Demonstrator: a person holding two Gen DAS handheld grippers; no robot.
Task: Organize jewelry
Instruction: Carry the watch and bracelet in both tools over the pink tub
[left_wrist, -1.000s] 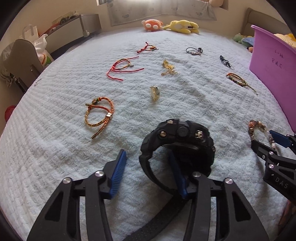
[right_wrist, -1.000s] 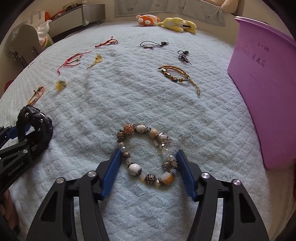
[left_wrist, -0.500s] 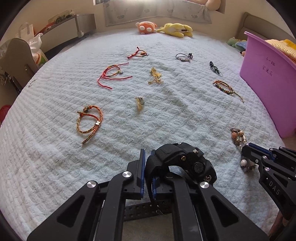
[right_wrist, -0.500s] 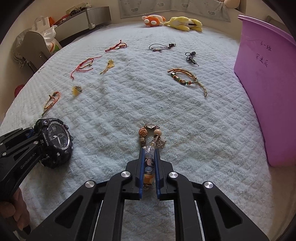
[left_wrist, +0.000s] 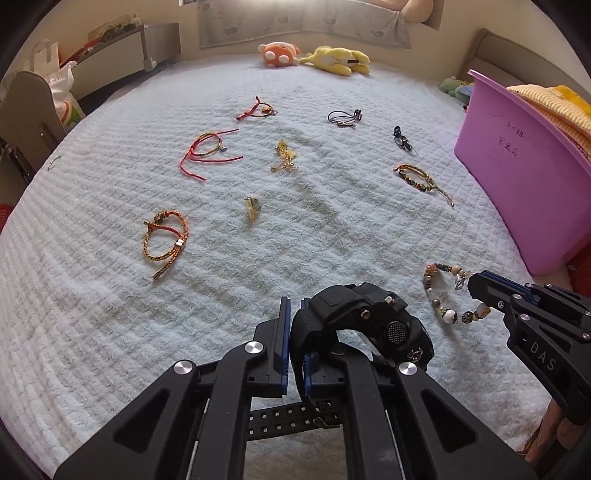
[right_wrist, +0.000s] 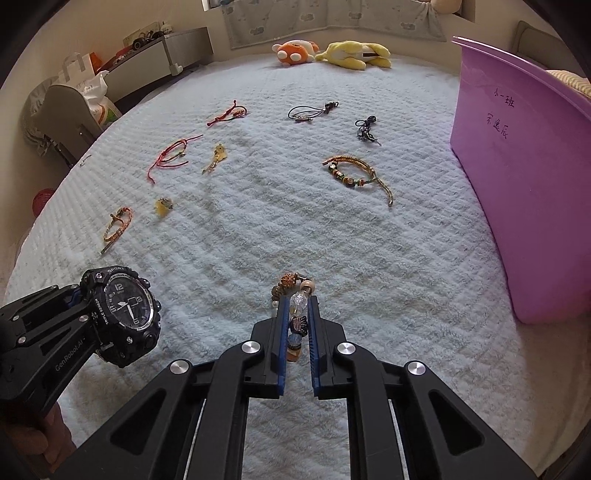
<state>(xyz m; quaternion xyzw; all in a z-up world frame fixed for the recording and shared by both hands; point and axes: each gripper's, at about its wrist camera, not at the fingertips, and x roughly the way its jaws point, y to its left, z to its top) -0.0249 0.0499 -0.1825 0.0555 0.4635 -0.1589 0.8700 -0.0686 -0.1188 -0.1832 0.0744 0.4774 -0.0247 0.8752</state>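
Observation:
My left gripper (left_wrist: 294, 325) is shut on the strap of a black sports watch (left_wrist: 373, 321), lifted a little off the pale blue bedspread (left_wrist: 295, 236). The same watch (right_wrist: 125, 310) shows its dial at the lower left of the right wrist view, with the left gripper (right_wrist: 75, 295) behind it. My right gripper (right_wrist: 297, 317) is shut on a beaded bracelet (right_wrist: 295, 306), whose beads hang between the blue pads. From the left wrist view that bracelet (left_wrist: 448, 291) dangles from the right gripper (left_wrist: 474, 286).
Several cord bracelets and charms lie spread on the bedspread: an orange braided one (left_wrist: 164, 240), red cords (left_wrist: 207, 151), a gold charm (left_wrist: 284, 160), a beaded cord (right_wrist: 354, 175). A purple bin (right_wrist: 517, 177) stands at the right. Plush toys (right_wrist: 332, 50) lie at the far edge.
Both grippers went from open to shut, the left on the watch strap and the right on the beaded bracelet. Both have since risen, lifting the watch and the bracelet off the bedspread.

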